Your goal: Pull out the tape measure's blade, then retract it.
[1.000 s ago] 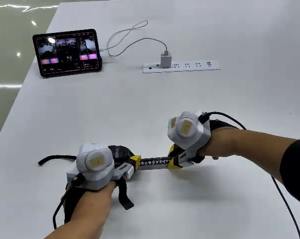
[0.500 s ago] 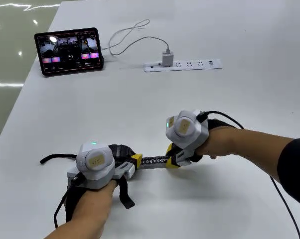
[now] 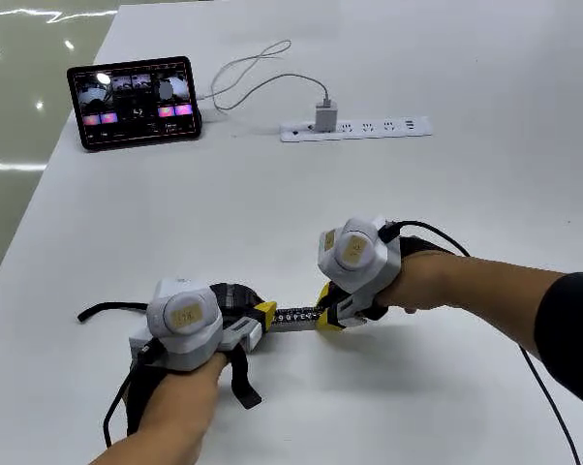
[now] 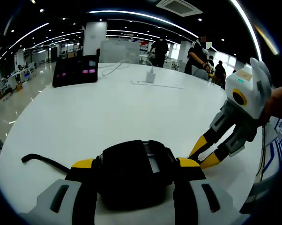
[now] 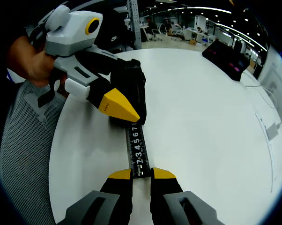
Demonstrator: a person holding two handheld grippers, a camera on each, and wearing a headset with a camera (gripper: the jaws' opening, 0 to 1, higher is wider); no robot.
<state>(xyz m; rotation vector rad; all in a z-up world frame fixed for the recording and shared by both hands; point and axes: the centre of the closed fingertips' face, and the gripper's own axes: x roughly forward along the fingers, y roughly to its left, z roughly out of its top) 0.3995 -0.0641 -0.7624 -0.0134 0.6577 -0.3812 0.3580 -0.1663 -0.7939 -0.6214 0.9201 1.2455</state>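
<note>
Left gripper (image 4: 136, 163): squeezes the black tape measure (image 4: 131, 180), bottom middle.
Right gripper (image 5: 142, 174): pinches the blade (image 5: 135, 143) tip, bottom middle.
Blade: short bit out, over the white table (image 5: 202, 117).

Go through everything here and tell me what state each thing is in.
left claw: shut on case
right claw: shut on blade tip
case: gripped on both sides
blade: pulled out a short way
tablet: screen on
charger: plugged into power strip
</note>
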